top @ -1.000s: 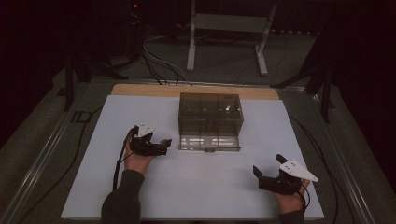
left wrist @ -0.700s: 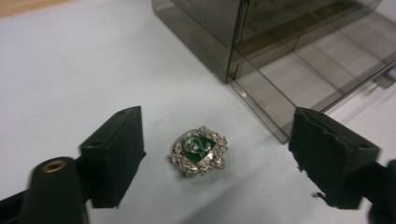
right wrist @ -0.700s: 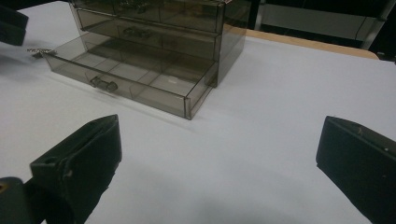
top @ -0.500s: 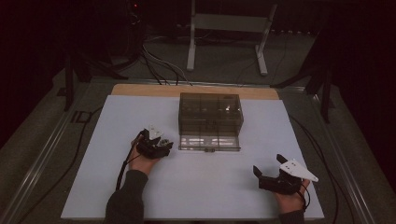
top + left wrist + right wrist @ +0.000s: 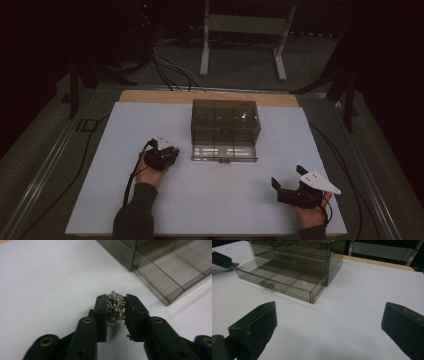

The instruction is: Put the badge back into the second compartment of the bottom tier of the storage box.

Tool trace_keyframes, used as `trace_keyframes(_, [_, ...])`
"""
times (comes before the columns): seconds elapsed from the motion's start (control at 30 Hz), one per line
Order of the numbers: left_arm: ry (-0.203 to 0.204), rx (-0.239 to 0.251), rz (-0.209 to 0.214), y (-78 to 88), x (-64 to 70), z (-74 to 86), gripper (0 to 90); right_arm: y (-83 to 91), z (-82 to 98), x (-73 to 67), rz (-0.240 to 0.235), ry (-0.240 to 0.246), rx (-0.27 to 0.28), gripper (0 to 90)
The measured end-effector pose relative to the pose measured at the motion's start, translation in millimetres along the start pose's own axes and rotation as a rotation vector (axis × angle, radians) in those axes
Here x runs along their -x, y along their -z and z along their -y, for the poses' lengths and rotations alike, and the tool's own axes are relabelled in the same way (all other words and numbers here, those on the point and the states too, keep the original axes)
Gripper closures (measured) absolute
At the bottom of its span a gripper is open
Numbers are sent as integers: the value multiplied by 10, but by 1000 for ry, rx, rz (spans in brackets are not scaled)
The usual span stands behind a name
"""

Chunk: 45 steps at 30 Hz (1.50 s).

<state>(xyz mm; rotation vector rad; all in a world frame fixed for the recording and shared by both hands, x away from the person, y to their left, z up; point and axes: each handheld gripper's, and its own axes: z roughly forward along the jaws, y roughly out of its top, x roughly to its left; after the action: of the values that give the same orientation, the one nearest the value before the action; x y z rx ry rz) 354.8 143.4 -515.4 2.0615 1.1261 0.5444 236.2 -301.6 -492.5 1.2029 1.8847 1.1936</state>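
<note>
Ring [image 5: 114, 308] clamped in my left gripper [image 5: 161, 156]; the open drawer [image 5: 224, 152] lies just right of it, nearer this hand. Right gripper [image 5: 292, 192] spread wide, empty.

My left fingers [image 5: 100, 315] cover the sides of the green-and-silver trinket [image 5: 114, 308], so can't tell what kind of piece it is. In the high view it's too small to make out. My right fingers [image 5: 259, 325] are cut off by the bottom and right edges of the right gripper view. Drawer box [image 5: 294, 267] top cut off there too; contents of upper drawers too murky thru smoked plastic.
</note>
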Motion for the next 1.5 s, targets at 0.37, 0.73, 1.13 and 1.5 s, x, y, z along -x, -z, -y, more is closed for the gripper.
trace_keyframes(0.37, [101, 30, -14, 49, -162, 48, 871, -7, 1, -9, -2, 0, -2, 7])
trace_keyframes(0.73, [136, 25, 0, 70, -209, 49, 884, -5, 1, -3, -3, -3, 0, 7])
trace_keyframes(1.13, [158, 57, 4, 169, -235, 17, 884, -8, 1, -8, -4, -1, -2, 6])
trace_keyframes(1.5, [164, 100, 12, 297, -234, -84, 883, -13, 2, -8, -7, -1, -2, 7])
